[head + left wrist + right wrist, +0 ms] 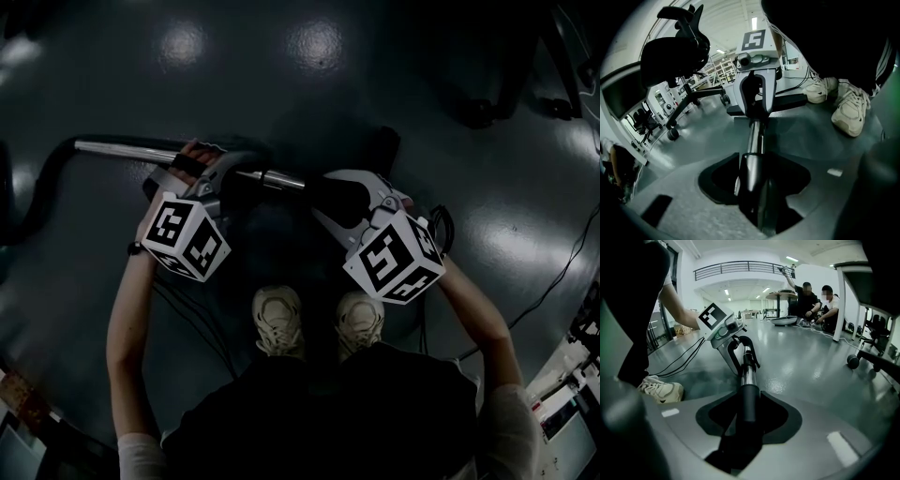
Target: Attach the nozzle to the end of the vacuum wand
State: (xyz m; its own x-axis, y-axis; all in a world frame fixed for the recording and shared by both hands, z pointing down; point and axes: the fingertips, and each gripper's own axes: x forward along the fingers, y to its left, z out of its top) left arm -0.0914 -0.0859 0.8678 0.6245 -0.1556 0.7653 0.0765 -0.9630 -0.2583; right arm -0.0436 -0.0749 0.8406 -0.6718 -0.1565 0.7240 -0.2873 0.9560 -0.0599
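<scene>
The chrome vacuum wand (122, 148) runs level above the floor from the left toward the middle. My left gripper (230, 178) is shut on it, and in the left gripper view the wand (753, 136) passes between the jaws. My right gripper (342, 197) is shut on the black nozzle (333, 192). In the right gripper view the nozzle's round neck (749, 404) lies between the jaws. The wand's bare end (748, 376) meets that neck, but I cannot tell how deep it sits. The two grippers face each other along the tube.
A black hose (28, 206) curves off the wand's left end. The person's shoes (278, 319) stand just below the grippers. Cables (562, 262) trail across the grey floor at right. An office chair (675, 47) stands nearby. Two people (815, 301) crouch by a distant table.
</scene>
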